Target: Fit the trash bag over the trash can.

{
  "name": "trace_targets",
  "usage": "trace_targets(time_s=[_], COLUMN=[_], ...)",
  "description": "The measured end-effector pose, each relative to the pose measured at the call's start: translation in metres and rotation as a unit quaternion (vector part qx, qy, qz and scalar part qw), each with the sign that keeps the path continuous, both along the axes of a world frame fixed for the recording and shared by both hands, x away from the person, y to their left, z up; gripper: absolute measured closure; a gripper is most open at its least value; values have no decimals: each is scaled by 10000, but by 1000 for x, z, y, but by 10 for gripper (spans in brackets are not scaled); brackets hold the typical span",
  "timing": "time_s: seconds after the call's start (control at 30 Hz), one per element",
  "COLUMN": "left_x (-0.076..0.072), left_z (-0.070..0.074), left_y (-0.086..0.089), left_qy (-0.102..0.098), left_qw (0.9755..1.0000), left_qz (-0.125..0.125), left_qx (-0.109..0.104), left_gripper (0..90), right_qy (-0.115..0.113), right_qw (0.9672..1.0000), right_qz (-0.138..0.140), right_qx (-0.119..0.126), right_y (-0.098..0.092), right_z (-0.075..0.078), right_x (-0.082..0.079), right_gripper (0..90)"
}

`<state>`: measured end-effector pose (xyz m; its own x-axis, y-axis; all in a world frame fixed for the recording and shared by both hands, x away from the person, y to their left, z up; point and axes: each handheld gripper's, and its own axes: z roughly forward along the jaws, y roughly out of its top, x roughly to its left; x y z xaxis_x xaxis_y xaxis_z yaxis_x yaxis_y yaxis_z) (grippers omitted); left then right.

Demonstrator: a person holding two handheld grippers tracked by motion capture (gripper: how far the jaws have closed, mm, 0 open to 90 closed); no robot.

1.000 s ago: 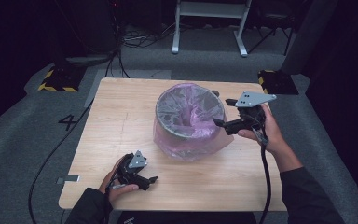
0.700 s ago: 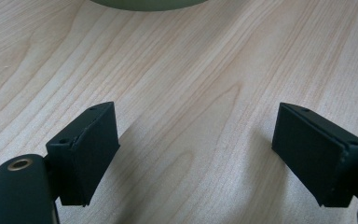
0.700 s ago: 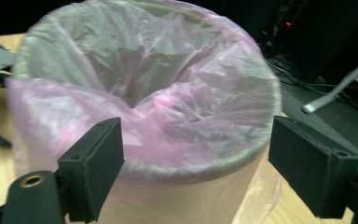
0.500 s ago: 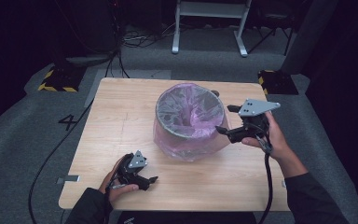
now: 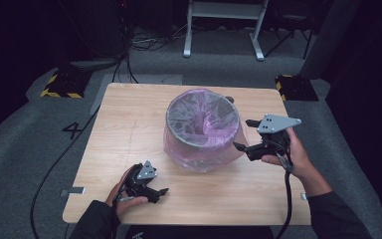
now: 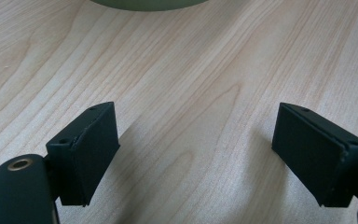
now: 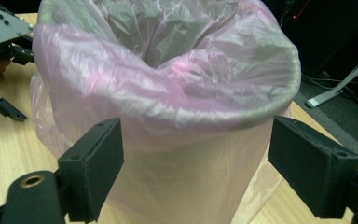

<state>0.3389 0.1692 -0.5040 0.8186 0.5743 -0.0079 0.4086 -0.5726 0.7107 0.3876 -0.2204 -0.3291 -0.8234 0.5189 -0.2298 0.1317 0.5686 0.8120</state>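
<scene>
**Right gripper drops back from the lined bin's rim**

The right gripper (image 5: 242, 134) has come down and away from the top edge of the bin (image 5: 202, 130) since a second ago, and now sits level with the bin's side, jaws spread with nothing between them. In the right gripper view the pink bag (image 7: 168, 107) is folded over the rim and hangs down the wall just ahead of the pads. That suggests the liner is seated on this side and the hand is lining up to tug or smooth the loose plastic lower down.

The left gripper (image 5: 155, 191) has stayed put on the surface (image 5: 129, 124) near the front edge, jaws wide apart over bare wood, well short of the bin.

The bin stands mid-surface. Nothing blocks either approach; the slack, slippery film could slide off the rim if pulled.
</scene>
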Motion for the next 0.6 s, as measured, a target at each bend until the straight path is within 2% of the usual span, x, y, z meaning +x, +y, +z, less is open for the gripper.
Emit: trace_targets(time_s=[0.6], left_x=[0], left_z=[0], left_y=[0], left_qy=[-4], left_qw=[10000], left_qz=[2], left_qx=[4], left_gripper=[140], right_qy=[65], right_qw=[9994], right_qz=[-45], right_qx=[-334], right_y=[-9], right_z=[-18], right_x=[-8], right_gripper=[175])
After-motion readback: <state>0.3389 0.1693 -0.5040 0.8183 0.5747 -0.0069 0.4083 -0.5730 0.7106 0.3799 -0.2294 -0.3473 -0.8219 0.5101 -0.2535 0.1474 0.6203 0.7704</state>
